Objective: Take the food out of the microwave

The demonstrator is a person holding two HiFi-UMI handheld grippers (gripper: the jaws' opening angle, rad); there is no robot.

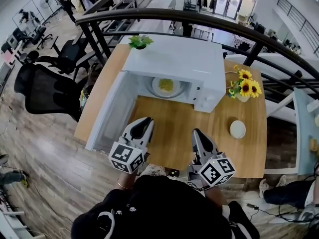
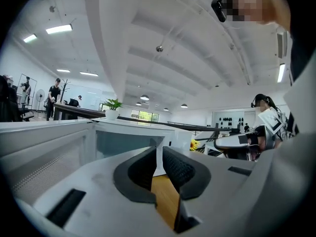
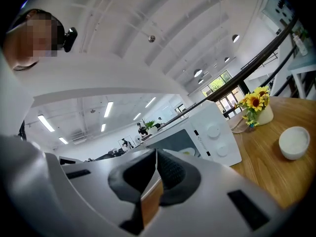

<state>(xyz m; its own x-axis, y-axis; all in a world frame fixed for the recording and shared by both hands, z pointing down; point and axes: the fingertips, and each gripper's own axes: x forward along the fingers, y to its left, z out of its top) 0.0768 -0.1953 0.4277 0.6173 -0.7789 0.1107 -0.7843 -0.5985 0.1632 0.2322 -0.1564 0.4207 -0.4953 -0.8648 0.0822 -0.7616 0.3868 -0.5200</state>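
- microwave open, door swung left; plate of food inside.
- left gripper and right gripper over worktop; both jaws clenched, empty.

The wooden table carries the open microwave, a sunflower vase and a white bowl.

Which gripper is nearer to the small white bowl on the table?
Right. The right gripper sits left of the white bowl; the left gripper lies farther left, near the microwave door.
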